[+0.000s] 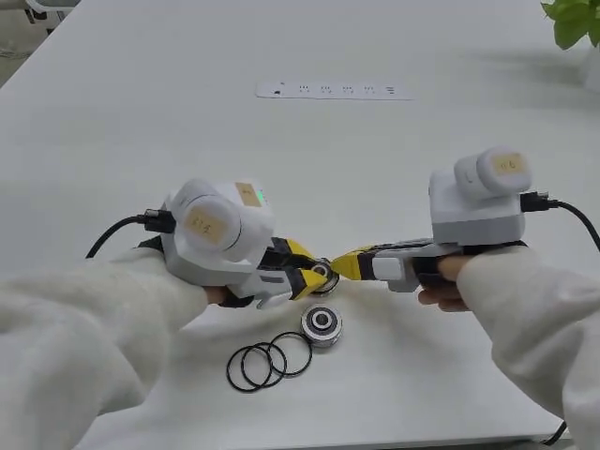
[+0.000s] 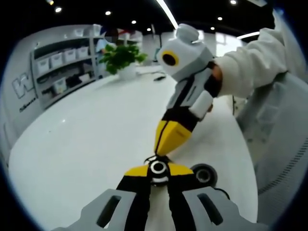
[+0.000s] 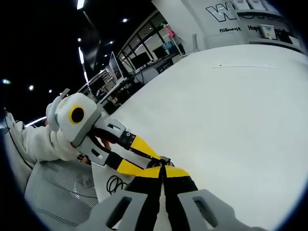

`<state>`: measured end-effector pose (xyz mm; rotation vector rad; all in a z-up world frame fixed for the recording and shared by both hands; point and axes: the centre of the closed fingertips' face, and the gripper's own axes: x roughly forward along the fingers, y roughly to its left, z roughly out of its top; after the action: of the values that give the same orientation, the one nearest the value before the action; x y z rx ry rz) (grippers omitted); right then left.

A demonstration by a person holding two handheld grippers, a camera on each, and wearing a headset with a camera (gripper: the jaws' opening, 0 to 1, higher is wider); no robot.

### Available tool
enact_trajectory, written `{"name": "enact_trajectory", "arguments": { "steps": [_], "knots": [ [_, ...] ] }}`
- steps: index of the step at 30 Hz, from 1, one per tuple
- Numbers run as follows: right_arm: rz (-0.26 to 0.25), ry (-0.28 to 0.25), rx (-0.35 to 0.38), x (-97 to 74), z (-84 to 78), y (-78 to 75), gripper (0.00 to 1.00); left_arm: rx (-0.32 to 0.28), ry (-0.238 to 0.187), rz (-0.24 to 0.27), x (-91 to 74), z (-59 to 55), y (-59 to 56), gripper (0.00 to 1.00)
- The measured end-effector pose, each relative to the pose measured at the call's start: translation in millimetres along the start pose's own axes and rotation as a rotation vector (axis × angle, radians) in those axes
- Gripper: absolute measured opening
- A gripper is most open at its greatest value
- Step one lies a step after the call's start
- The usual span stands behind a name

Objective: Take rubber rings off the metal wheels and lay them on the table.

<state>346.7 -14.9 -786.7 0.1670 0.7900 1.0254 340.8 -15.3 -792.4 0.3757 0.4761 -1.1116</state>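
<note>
My left gripper (image 1: 315, 277) is shut on a small metal wheel (image 1: 324, 273), held a little above the white table (image 1: 309, 159). In the left gripper view the wheel (image 2: 158, 168) sits between my yellow tips, with a dark rubber ring around it. My right gripper (image 1: 339, 266) comes in from the right, its tips pinched together at the wheel's rim (image 2: 156, 155), apparently on the rubber ring. A second wheel (image 1: 322, 323) lies on the table just below. Three loose black rings (image 1: 267, 362) lie overlapping to its left.
A white power strip (image 1: 333, 90) lies at the far middle of the table. A green plant (image 1: 572, 19) stands at the far right corner. The table's front edge (image 1: 375, 439) runs close below the rings. Black cables trail from both grippers.
</note>
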Motion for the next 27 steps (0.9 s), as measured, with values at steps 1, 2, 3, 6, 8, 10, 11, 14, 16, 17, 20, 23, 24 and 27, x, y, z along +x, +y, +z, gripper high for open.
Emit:
{"name": "enact_trajectory", "arguments": {
  "steps": [1, 2, 3, 6, 8, 10, 11, 14, 16, 17, 20, 23, 24, 27],
  "knots": [
    [-0.004, 0.001, -0.006, -0.3, 0.1, -0.7, 0.0, 0.0, 0.0, 0.0, 0.0, -0.1, -0.1, 0.13],
    [-0.003, 0.0, -0.004, -0.5, 0.1, -0.8, 0.0, -0.001, 0.0, 0.001, 0.0, -0.1, 0.0, 0.13],
    [-0.001, -0.001, 0.001, -0.7, 0.2, -0.4, 0.0, -0.001, 0.0, 0.001, -0.1, -0.2, -0.1, 0.13],
    [0.003, 0.001, -0.002, -0.6, 0.2, 1.2, 0.0, -0.001, 0.0, 0.001, 0.1, -0.2, 0.2, 0.13],
    [0.004, 0.003, -0.009, -0.5, 0.6, 2.7, 0.0, -0.001, 0.0, 0.002, 0.2, -0.2, 0.2, 0.13],
    [0.005, 0.003, -0.012, -0.7, 0.9, 3.4, 0.0, -0.001, 0.0, 0.003, 0.2, -0.2, 0.2, 0.13],
    [0.007, 0.004, -0.015, -0.8, 1.1, 4.0, 0.0, -0.001, 0.0, 0.003, 0.2, -0.2, 0.2, 0.13],
    [0.008, 0.007, -0.033, -0.1, 2.1, 7.0, 0.0, -0.003, -0.001, 0.003, 0.3, -0.3, 0.5, 0.13],
    [0.01, 0.009, -0.044, 0.2, 1.8, 8.3, 0.0, -0.004, -0.002, 0.003, 0.3, -0.2, 0.6, 0.13],
    [0.015, 0.009, -0.043, 0.2, 1.9, 8.7, 0.0, -0.004, -0.002, 0.003, 0.3, -0.1, 0.6, 0.13],
    [0.049, -0.038, -0.018, -2.4, 14.3, 16.1, 0.0, -0.008, -0.003, 0.004, 0.4, -0.1, 0.8, 0.13],
    [0.003, -0.006, -0.106, -0.9, 11.6, 14.3, 0.0, -0.018, -0.007, 0.014, 0.4, 0.1, 1.6, 0.13],
    [0.022, -0.014, -0.077, -0.6, 12.1, 15.2, 0.0, -0.023, -0.008, 0.016, 0.5, 0.2, 1.7, 0.13],
    [0.012, -0.009, -0.087, -0.9, 11.9, 11.9, 0.0, -0.04, -0.008, 0.023, 0.0, 0.2, 1.8, 0.14]
  ]
}}
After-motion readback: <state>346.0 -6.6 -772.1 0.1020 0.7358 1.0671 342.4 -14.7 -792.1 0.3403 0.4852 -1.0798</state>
